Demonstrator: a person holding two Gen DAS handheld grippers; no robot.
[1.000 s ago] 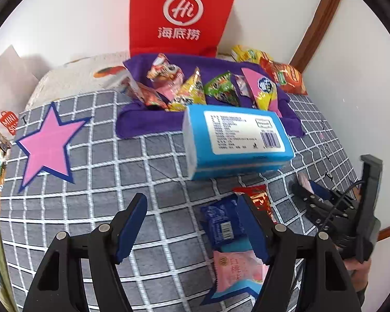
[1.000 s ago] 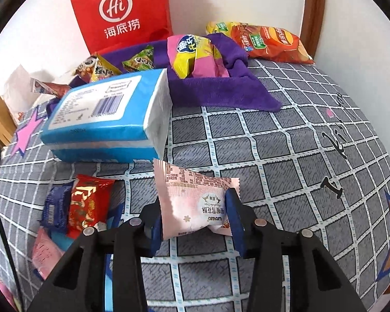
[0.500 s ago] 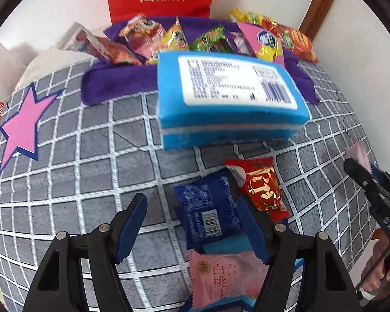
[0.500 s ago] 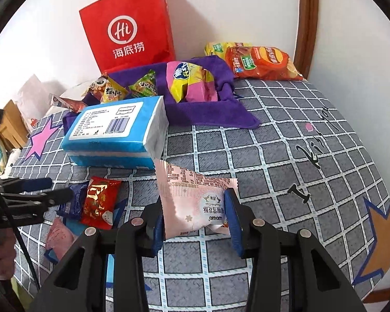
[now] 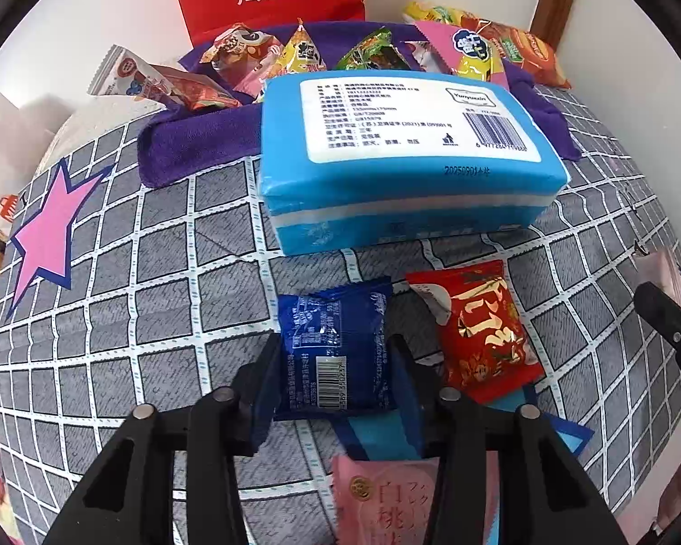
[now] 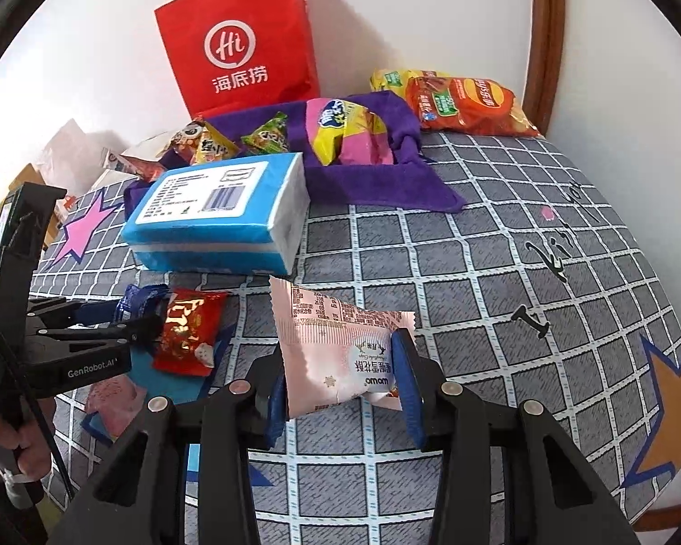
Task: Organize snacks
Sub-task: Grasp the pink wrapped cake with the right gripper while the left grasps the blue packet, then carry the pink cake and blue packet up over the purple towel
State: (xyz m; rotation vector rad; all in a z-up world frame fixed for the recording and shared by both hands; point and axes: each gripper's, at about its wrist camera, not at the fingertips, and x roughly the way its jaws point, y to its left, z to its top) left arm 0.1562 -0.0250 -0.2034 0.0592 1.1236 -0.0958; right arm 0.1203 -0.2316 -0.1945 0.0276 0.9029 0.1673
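Several snacks already lie on the purple cloth at the desk's far edge. Right claw grips a pink packet; left claw, jaws just closing, clamps the blue packet. The red packet and another pink one wait at the near edge.

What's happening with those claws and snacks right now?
Left claw just closed around blue packet. Right claw holds pink packet. Red packet alongside; nothing blocking.

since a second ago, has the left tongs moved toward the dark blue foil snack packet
Yes: the left tongs dropped forward toward the blue tissue pack; jaws just closed around the dark blue foil snack packet.
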